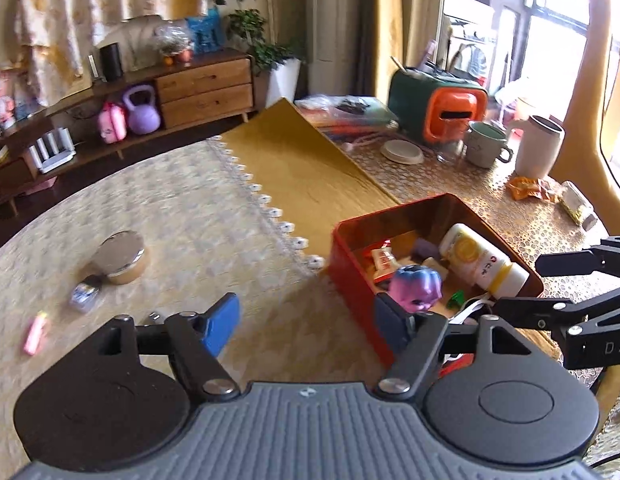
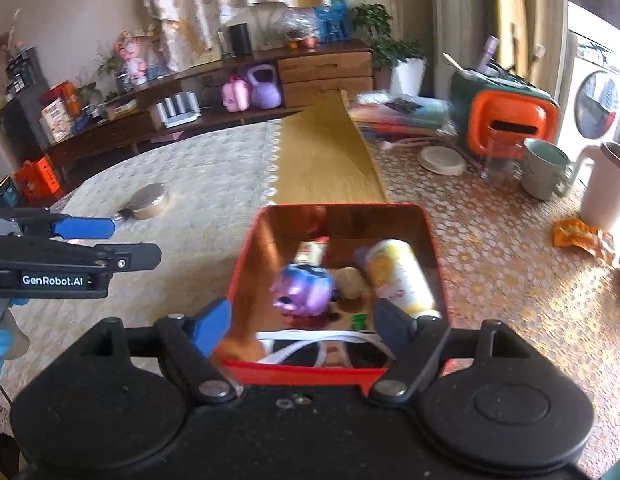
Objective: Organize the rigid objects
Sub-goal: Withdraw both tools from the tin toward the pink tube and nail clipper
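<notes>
Only the left wrist view shows the pink tube

The left gripper carries the white brand "GenRobot.AI" on its black side. The right gripper shows pale letters "DA", cut off by the frame edge. The bottle bears a red mark, too blurred to read.

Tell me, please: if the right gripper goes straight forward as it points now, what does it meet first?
Probably the red tin: the open right gripper aims into it, likely reaching the purple toy first; depth is unclear.
</notes>
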Motion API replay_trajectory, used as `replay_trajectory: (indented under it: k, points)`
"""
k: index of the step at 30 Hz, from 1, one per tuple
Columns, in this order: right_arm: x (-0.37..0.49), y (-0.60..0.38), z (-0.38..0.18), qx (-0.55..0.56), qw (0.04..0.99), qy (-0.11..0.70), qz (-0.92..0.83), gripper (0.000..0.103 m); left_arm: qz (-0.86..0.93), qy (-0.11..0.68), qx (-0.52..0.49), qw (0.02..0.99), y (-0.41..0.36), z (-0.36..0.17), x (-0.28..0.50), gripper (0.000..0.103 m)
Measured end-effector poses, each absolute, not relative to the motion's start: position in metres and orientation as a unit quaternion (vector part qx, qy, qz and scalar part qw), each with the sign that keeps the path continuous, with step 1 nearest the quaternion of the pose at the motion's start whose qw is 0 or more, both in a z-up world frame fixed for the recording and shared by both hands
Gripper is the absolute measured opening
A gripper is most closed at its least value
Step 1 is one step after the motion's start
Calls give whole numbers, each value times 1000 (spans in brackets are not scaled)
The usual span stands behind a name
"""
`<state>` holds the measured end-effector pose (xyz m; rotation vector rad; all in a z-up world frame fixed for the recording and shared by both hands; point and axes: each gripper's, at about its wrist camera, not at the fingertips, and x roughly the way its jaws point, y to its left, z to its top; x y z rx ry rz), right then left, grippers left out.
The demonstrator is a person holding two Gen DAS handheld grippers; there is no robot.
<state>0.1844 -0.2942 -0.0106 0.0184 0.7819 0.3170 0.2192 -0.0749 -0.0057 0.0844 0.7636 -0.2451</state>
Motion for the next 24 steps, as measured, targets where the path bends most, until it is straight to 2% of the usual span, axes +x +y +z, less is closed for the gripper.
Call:
replay_trajectory:
  k: [3, 8, 15, 24]
  points:
    - [179, -277, -9, 3, 911, 374, 174, 82, -111, 375, 29, 920, -58, -6, 211, 74]
    - [173, -250, -8, 2, 907, 367, 204, 95, -78, 368, 22, 926, -25, -10, 197, 79]
    - [173, -218, -10, -9, 901, 361, 238, 103, -43, 370, -6, 928, 28, -17, 186, 81]
    - [184, -173, -14, -27, 895, 351, 273, 103, 21, 370, -18, 928, 88, -32, 189, 84]
